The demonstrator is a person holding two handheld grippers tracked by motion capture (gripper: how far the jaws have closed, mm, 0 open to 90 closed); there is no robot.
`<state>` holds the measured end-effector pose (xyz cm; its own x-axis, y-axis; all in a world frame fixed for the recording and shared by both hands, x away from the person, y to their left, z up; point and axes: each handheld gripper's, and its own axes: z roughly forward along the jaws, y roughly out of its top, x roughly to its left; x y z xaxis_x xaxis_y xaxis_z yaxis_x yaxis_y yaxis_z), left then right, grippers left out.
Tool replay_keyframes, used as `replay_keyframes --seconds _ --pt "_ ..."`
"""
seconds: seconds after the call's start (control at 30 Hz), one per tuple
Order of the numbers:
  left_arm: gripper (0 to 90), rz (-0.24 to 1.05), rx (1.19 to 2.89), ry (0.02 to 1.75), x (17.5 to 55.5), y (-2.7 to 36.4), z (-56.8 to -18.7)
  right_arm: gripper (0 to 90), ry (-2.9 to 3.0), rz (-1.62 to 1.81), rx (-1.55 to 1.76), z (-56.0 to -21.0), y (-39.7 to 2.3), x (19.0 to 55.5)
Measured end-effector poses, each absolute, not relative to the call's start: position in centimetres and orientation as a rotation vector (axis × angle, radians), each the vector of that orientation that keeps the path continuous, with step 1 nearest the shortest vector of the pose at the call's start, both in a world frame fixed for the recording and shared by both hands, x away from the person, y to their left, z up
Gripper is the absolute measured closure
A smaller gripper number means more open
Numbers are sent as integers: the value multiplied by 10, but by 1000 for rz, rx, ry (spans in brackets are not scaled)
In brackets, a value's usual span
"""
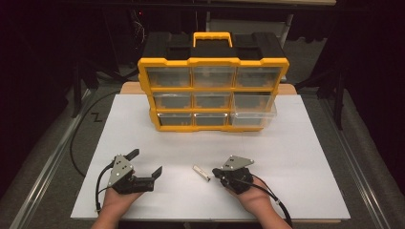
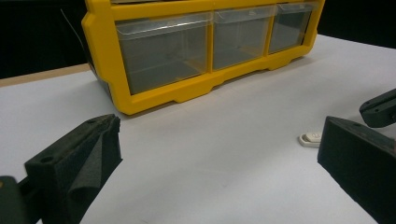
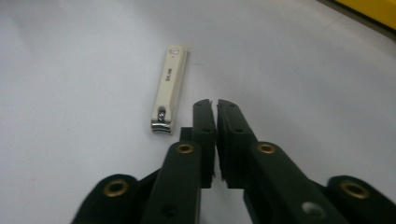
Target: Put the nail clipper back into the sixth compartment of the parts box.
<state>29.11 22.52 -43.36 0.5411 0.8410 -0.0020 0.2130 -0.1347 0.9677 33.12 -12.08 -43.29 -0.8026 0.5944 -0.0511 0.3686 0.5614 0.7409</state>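
The nail clipper [image 3: 170,87] lies loose on the white table [image 1: 296,157], just beside the pressed-together right gripper [image 3: 215,103]; the left gripper [image 1: 147,162] rests spread; pickup and stowing in the organizer [image 1: 213,90] remain.

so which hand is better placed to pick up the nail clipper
Right. The right hand-held gripper sits just beside the nail clipper, jaws shut with nothing between them, so they must open first. The left hand-held gripper is open but farther off.
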Motion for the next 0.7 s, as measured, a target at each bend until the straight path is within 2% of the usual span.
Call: replay_keyframes --seconds 0.57,0.7 --pt "4 689 1652 891 292 226 -433 452 2679 924 803 -425 -115 339" --pt "4 689 1651 891 292 226 -433 396 2723 874 796 -424 -111 339"
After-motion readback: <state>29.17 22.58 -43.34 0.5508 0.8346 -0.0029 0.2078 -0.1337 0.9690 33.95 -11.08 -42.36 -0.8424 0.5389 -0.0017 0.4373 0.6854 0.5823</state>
